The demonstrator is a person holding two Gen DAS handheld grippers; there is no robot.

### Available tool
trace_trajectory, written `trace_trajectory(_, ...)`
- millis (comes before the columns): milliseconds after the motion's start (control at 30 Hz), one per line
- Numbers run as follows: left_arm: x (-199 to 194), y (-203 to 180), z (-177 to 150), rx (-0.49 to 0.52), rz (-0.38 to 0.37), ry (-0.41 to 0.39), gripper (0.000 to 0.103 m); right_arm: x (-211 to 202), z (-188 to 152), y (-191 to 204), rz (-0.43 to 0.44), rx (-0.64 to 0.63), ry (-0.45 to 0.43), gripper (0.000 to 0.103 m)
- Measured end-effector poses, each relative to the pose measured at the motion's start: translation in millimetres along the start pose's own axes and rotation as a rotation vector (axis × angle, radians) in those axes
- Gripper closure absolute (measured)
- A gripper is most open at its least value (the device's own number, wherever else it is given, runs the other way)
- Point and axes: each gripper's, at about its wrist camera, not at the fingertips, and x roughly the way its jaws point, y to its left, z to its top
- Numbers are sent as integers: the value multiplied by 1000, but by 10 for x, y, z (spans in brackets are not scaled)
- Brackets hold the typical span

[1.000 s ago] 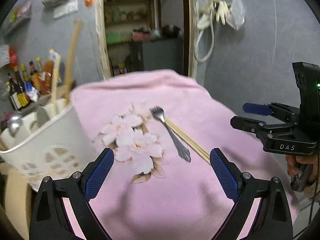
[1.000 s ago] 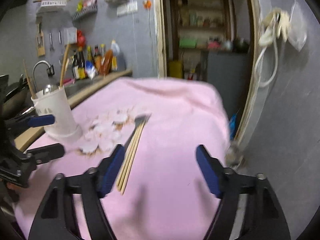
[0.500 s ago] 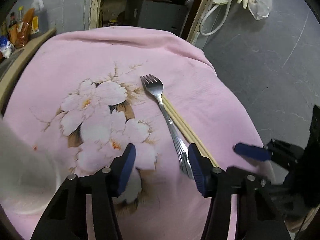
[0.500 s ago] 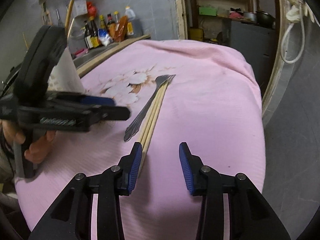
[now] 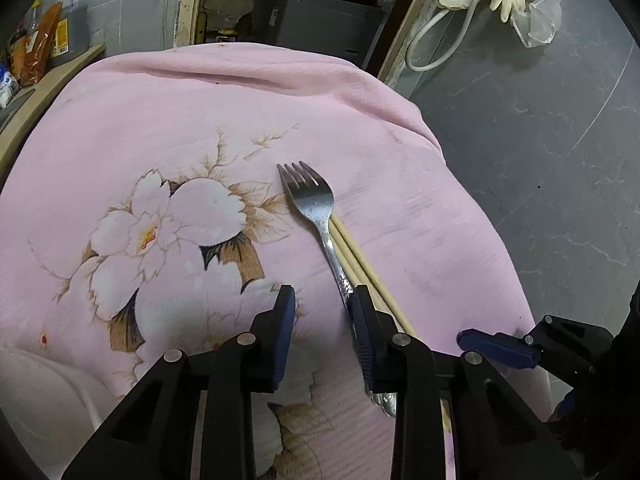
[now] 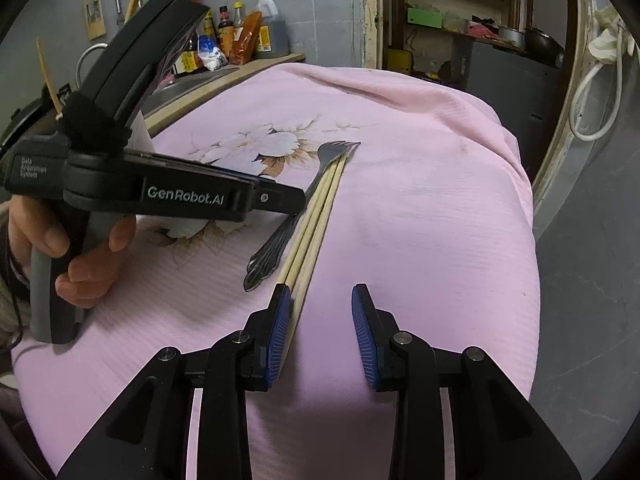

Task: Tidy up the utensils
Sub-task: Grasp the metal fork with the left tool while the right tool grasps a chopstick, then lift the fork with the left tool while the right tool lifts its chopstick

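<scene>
A steel fork (image 5: 316,216) lies on the pink flowered cloth (image 5: 168,128) with a pair of wooden chopsticks (image 5: 360,264) right beside it. My left gripper (image 5: 322,300) is open and low over the cloth; its right finger (image 5: 364,336) sits over the fork's handle, the fork outside the gap. In the right wrist view the fork (image 6: 280,236) and chopsticks (image 6: 316,216) run away from me. My right gripper (image 6: 320,300) is open; its left finger (image 6: 276,336) lies against the chopsticks' near ends.
A white utensil holder (image 5: 36,396) stands at the left, mostly out of frame. Sauce bottles (image 6: 256,36) line a wooden counter behind the table. The cloth's right edge (image 6: 524,240) drops to a grey floor. The left gripper's body (image 6: 152,188) crosses above the fork.
Both grippers have dropped toward the cloth and narrowed their jaws. The left one moved from the holder to the fork's handle. The right one moved to the chopsticks' near ends.
</scene>
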Motion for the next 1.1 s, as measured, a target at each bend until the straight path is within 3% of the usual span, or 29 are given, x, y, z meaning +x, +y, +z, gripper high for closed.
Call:
trace_trajectory(167,5,3,1,2,-9,-3,78,78,43,61,-65,-53,17,85)
trace_trajectory(233,20,-2,7,2,-9,-3,78,96,70,65,-105,-75,17,100)
trace_trajectory(267,25,-3,10,2,-9,-4,78,101,71,47,-121,-79,16,102)
trace_trajectory(500,95,-41,68,7,-2,2,79,49,57,-49,-130,-77,2,103)
trace_trajectory(667,120,-41,75,-10,-42,13,96,13,30,-77,-129,-58,-8,103)
trace_trajectory(933,32,-60,-30,-29,-38,44,98,-63,-43,-75,-133,-30,-8,103)
trace_trajectory(1100,-223,-72,-315,-29,-25,80,98,-224,-182,-134,-124,22,0,103)
